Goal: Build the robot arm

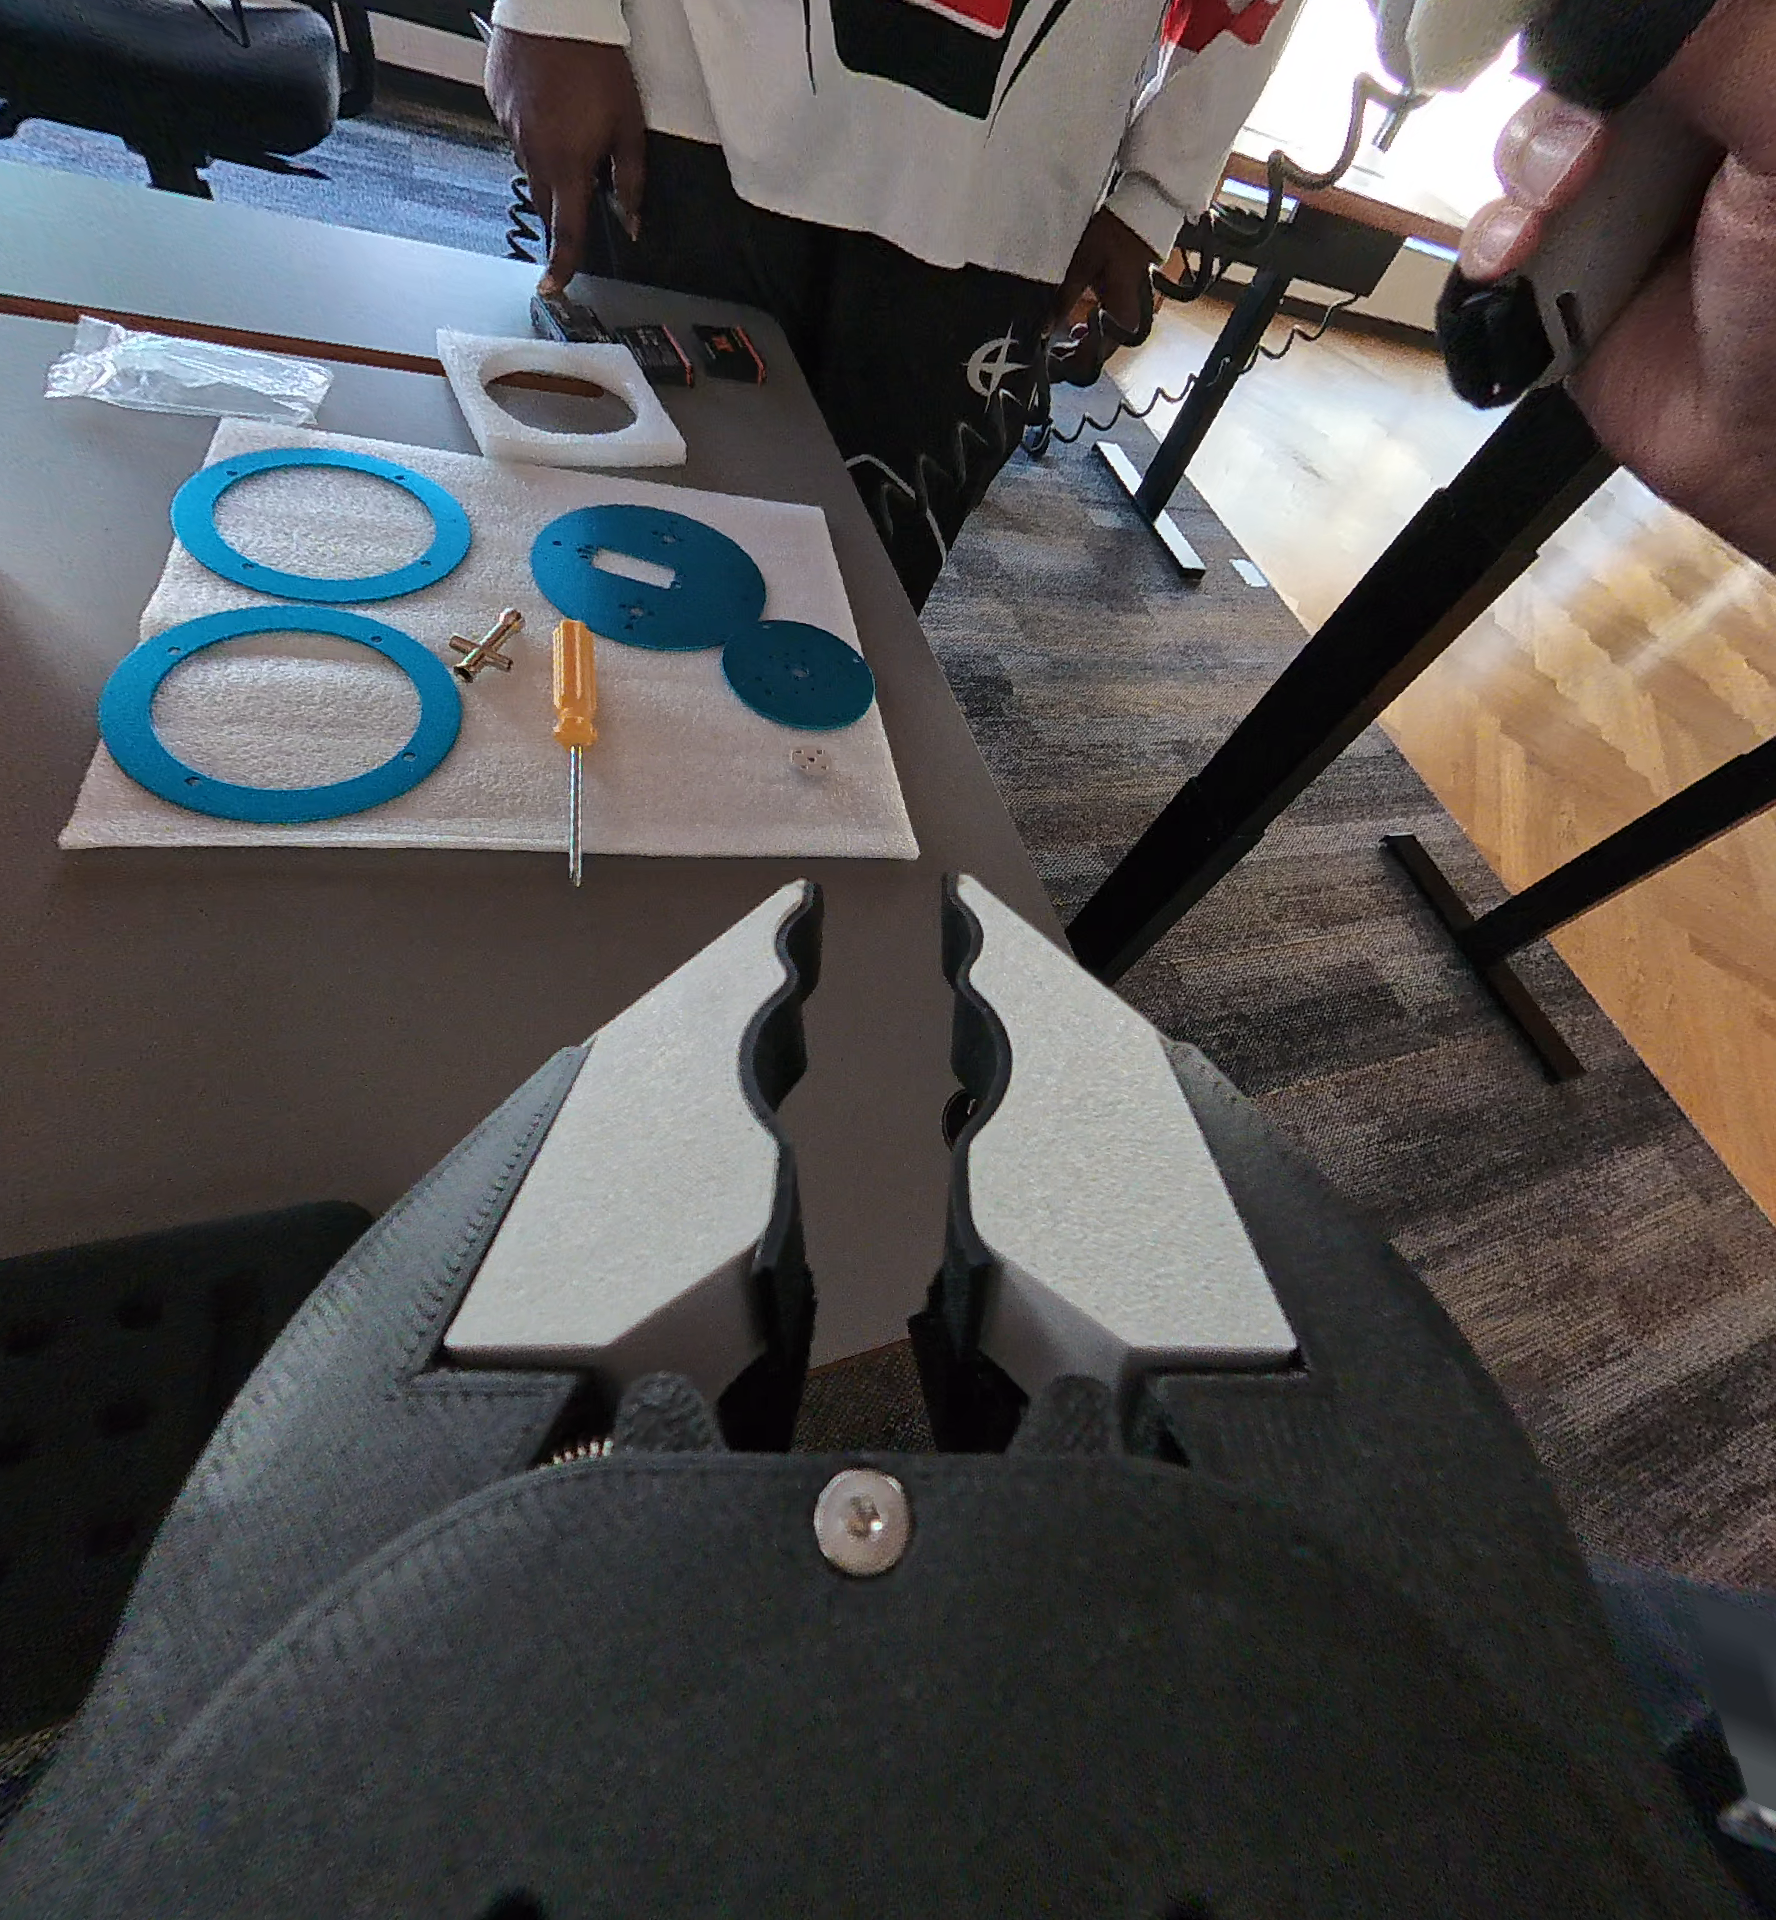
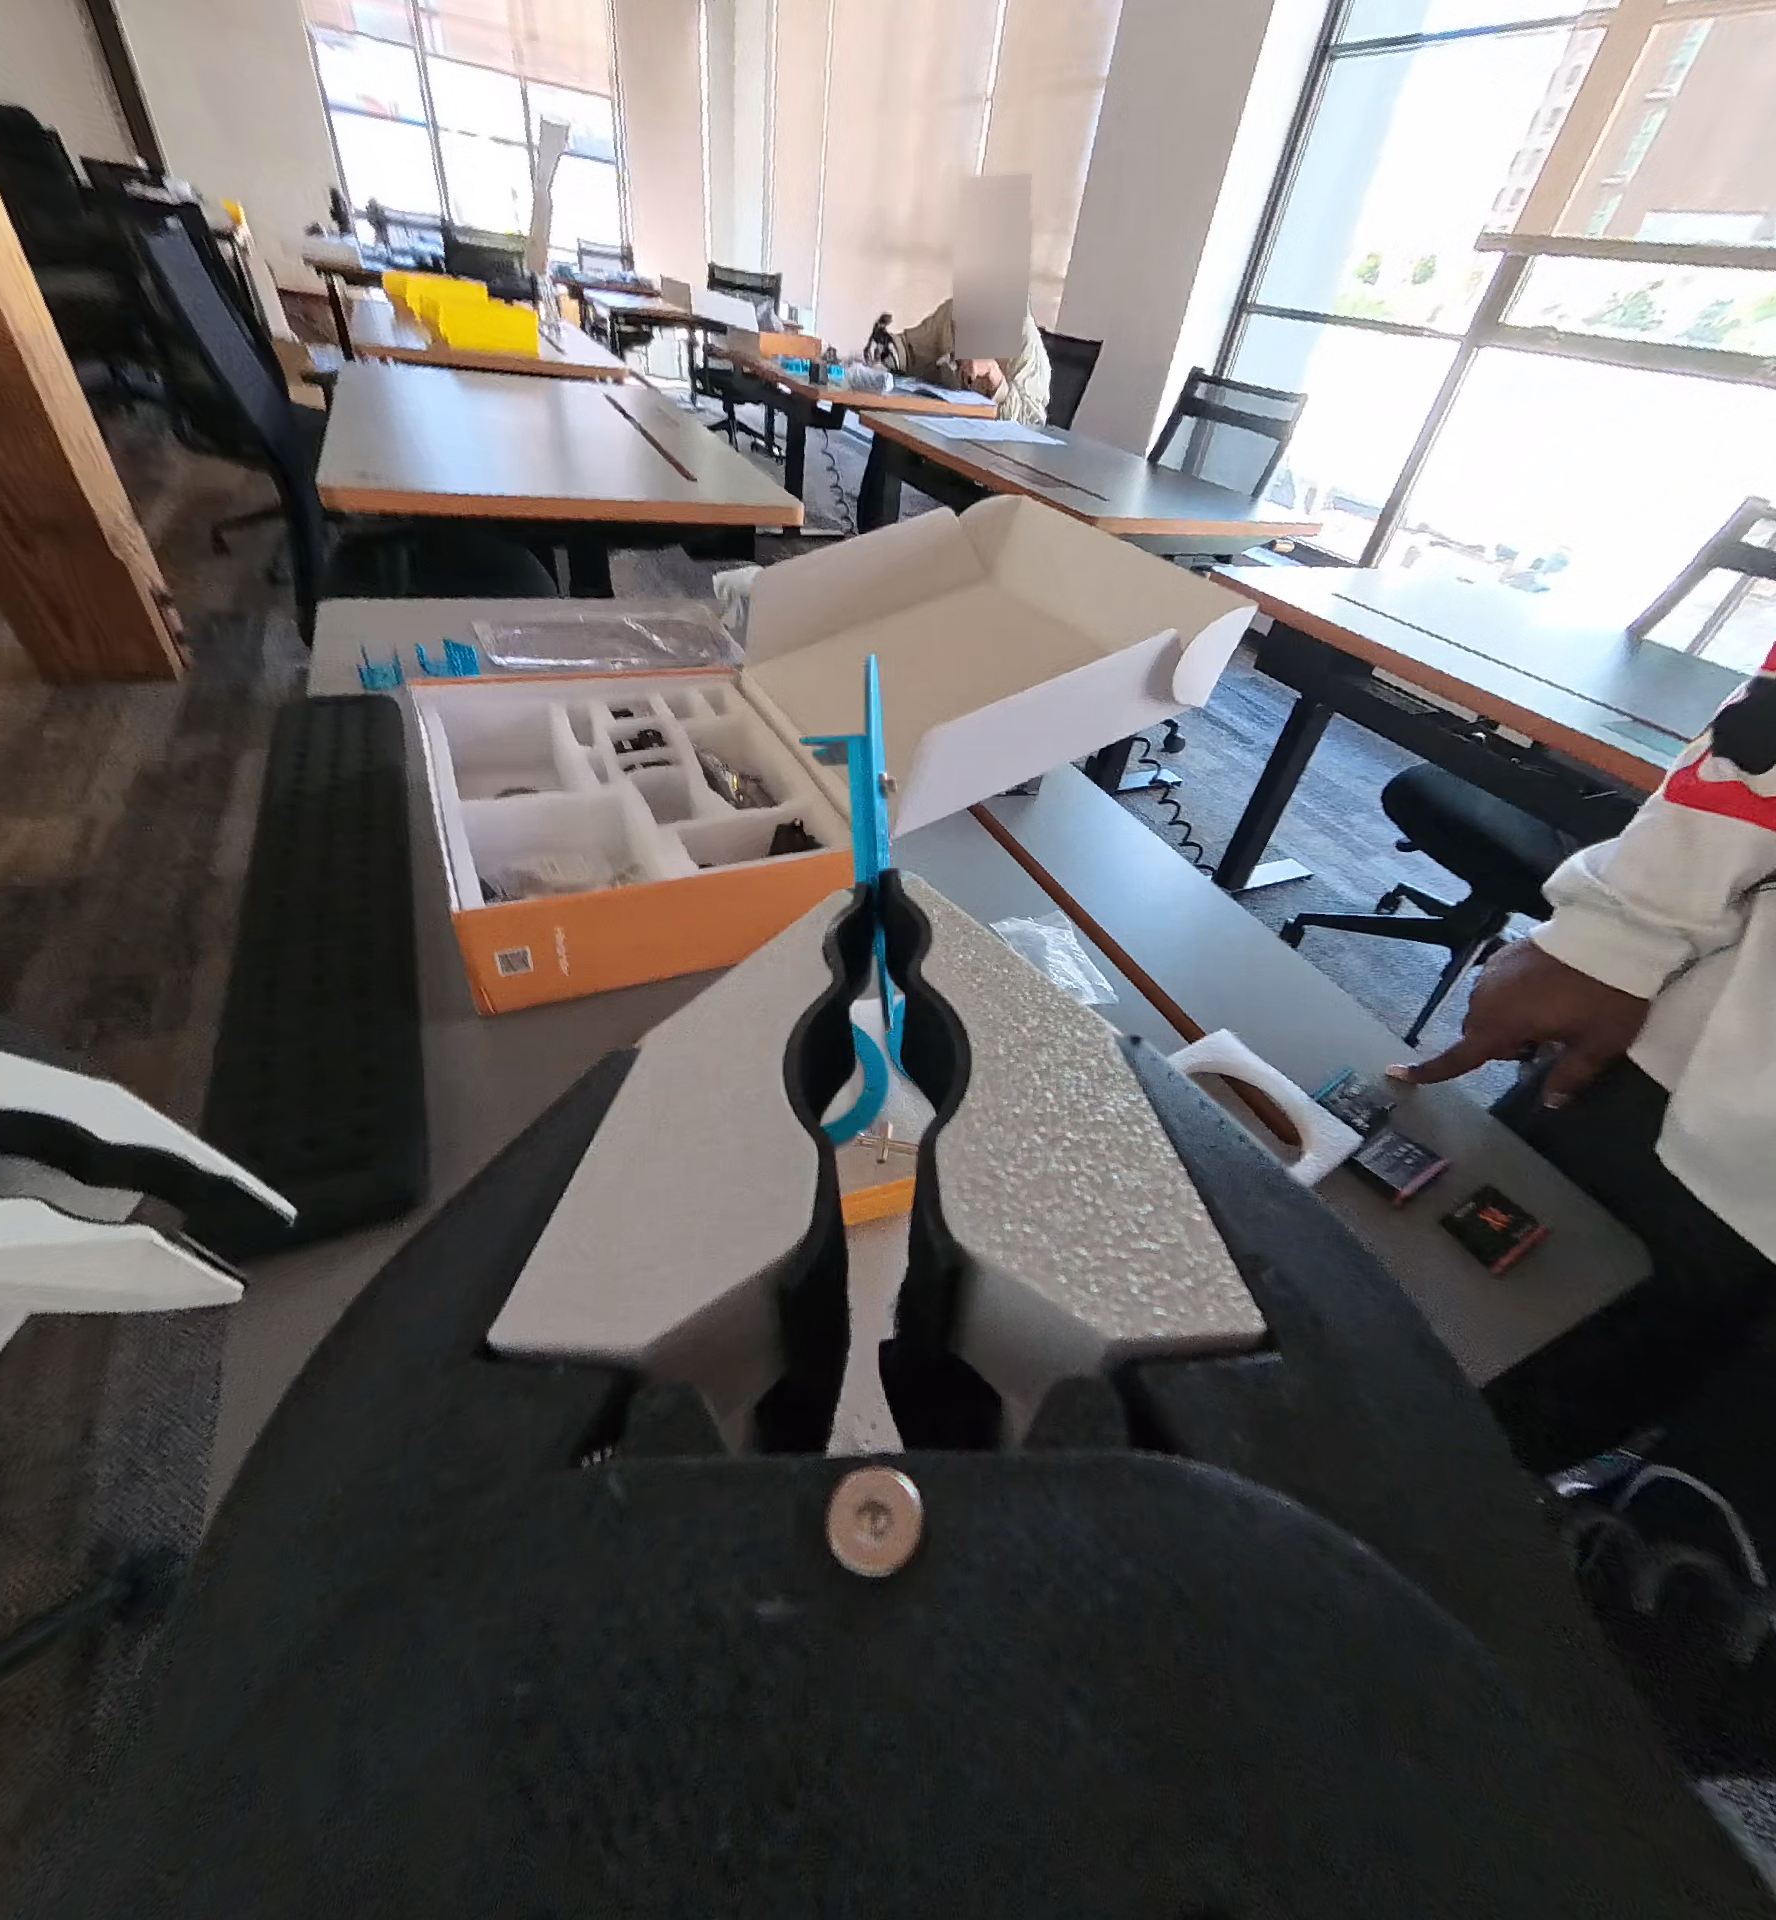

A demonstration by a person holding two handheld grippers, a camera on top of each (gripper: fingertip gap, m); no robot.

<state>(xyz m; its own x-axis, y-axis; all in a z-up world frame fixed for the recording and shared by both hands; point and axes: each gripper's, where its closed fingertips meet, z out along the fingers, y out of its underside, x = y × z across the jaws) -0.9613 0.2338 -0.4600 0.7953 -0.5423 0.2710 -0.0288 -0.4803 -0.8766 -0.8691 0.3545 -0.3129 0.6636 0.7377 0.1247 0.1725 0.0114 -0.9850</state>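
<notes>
My right gripper (image 2: pixel 879 885) is shut on a thin blue metal plate (image 2: pixel 871 790), which stands edge-on and upright above the table. My left gripper (image 1: pixel 882 896) is open and empty, low over the grey table's near edge (image 1: pixel 240 1039). Ahead of it lies a white foam sheet (image 1: pixel 676 800) carrying two blue rings (image 1: pixel 321 525) (image 1: pixel 279 715), a blue disc with a rectangular slot (image 1: pixel 647 577), a smaller blue disc (image 1: pixel 799 673), a metal cross wrench (image 1: pixel 487 644) and a yellow-handled screwdriver (image 1: pixel 573 717). The left gripper also shows at the left of the right wrist view (image 2: pixel 84 1195).
An open orange box (image 2: pixel 645 935) with white foam compartments stands behind the sheet, lid raised. A foam frame (image 1: pixel 562 400), a plastic bag (image 1: pixel 188 369) and small black packets (image 2: pixel 1398 1155) lie at the table's far end. A person stands there, one hand (image 2: pixel 1486 1029) touching a packet. There is about 20 cm between the tips of the two grippers.
</notes>
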